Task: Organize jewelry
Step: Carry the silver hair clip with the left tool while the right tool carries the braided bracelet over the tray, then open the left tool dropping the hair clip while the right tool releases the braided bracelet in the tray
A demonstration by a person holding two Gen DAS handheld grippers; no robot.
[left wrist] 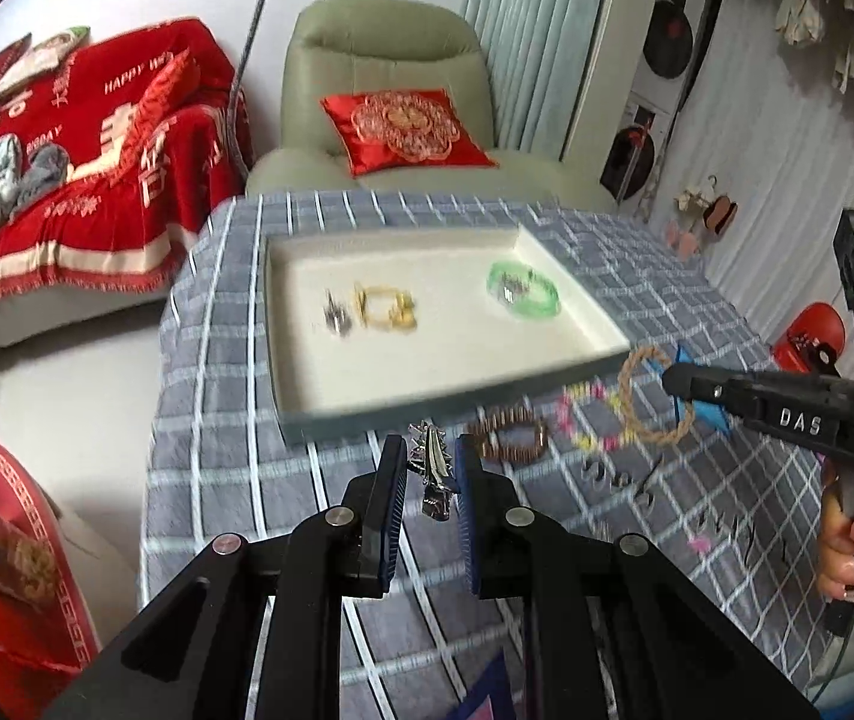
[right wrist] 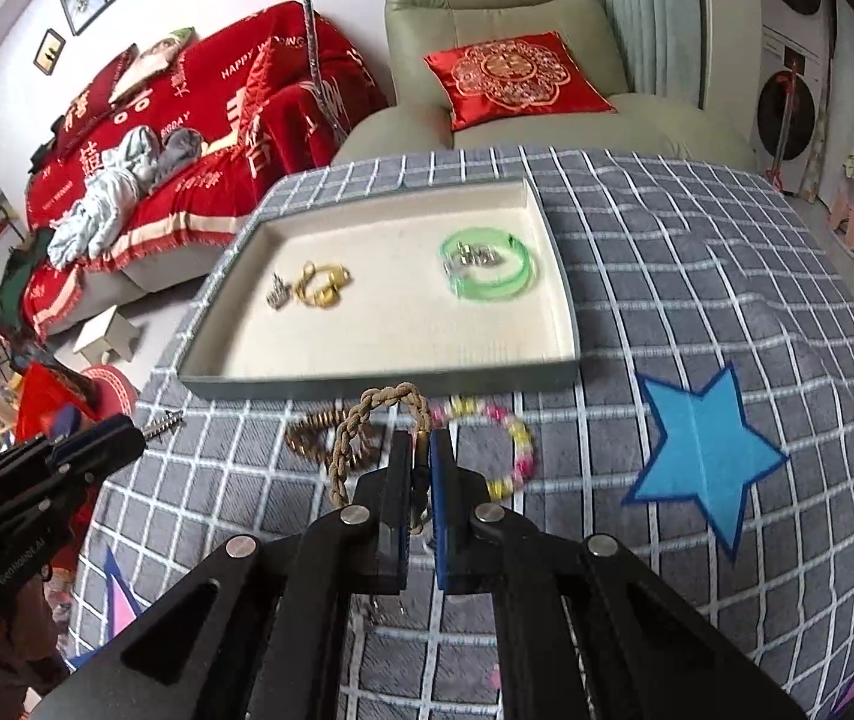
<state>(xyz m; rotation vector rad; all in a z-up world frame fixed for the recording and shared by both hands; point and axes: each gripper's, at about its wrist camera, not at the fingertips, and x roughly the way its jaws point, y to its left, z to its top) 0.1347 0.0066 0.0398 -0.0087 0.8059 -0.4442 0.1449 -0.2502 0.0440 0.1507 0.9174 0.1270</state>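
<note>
From the left wrist view, our left gripper (left wrist: 430,468) holds a silver hair clip (left wrist: 432,471) between narrow jaws, lifted clear of the checked cloth (left wrist: 235,420) on the desk, presumably so it can travel over the near wall of the tray (left wrist: 427,414) just beyond. In the tray lie a gold bracelet (left wrist: 385,307), a small silver piece (left wrist: 336,313) and a green bangle (left wrist: 523,289), so it reads as the place where sorted pieces gather. At the right, our right gripper (left wrist: 676,381) carries a braided rope bracelet (left wrist: 655,393). From the right wrist view, that gripper (right wrist: 424,450) is pinched tight on the rope loop (right wrist: 367,426), which hangs to its left. A brown beaded bracelet (right wrist: 313,438) and a pastel beaded bracelet (right wrist: 505,450) wait on the cloth near the tray.
</note>
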